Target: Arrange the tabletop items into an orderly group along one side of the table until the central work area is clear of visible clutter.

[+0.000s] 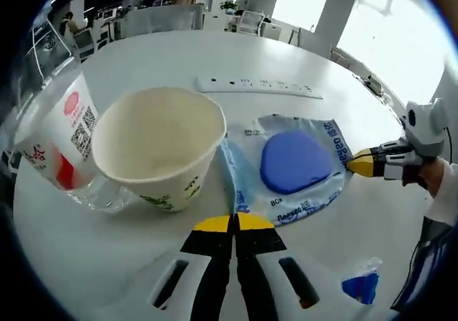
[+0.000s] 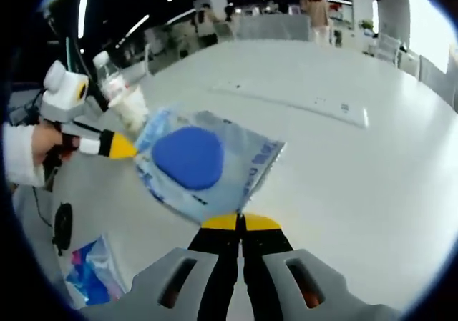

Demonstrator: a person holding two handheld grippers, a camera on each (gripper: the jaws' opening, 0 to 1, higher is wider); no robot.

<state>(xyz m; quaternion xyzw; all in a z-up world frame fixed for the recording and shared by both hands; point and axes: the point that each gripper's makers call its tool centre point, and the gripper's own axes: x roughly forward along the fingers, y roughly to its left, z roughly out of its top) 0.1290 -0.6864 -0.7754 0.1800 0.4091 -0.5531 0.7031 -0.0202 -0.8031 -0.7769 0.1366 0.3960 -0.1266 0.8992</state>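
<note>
A clear plastic packet [image 1: 293, 165] with blue print and a round blue pad inside lies in the middle of the white table [image 1: 143, 56]. My left gripper [image 1: 234, 223] is shut on the packet's near edge. The right gripper [image 1: 365, 165], held by a hand, comes in from the right with its yellow tips pinching the packet's far corner. In the right gripper view the same packet [image 2: 189, 160] stretches between my right gripper [image 2: 241, 222], shut on one edge, and the left gripper [image 2: 122, 147] at the opposite edge. A cream paper cup [image 1: 157, 146] stands just left of the packet.
A clear container with a red and white label [image 1: 61, 139] leans against the paper cup. A white power strip [image 1: 257, 86] lies farther back on the table. A small blue packet [image 1: 361, 287] sits near the table edge. Chairs and a person are in the background.
</note>
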